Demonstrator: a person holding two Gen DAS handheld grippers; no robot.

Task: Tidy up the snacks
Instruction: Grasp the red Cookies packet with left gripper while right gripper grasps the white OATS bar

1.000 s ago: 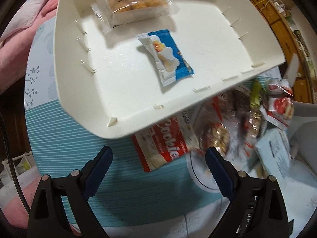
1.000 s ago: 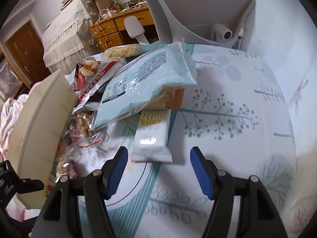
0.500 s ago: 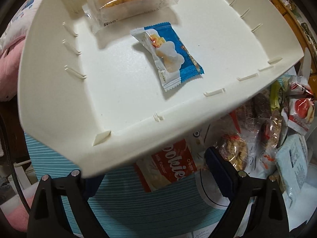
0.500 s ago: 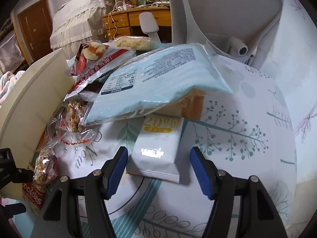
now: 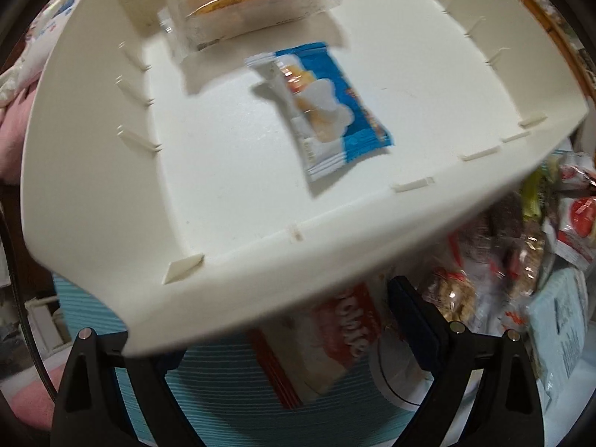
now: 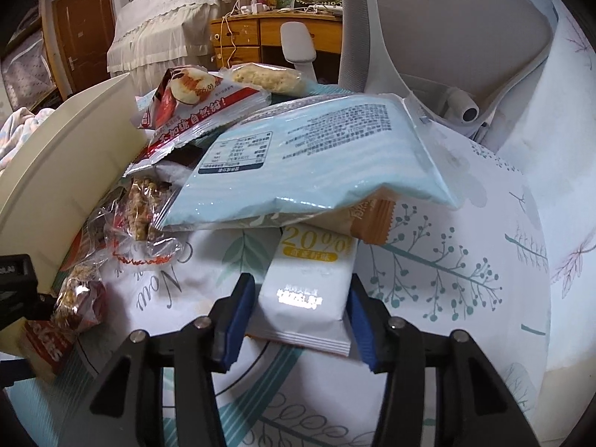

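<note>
The white foil snack packet printed "20%" (image 6: 307, 290) lies on the leaf-patterned tablecloth (image 6: 465, 260), its far end under a pale blue bag (image 6: 309, 164). Your right gripper (image 6: 300, 326) has just been closing; its blue pads flank the packet, contact unclear. Your left gripper (image 5: 294, 320) stands wide beneath the cream plastic tray (image 5: 223, 193), holding nothing.
</note>
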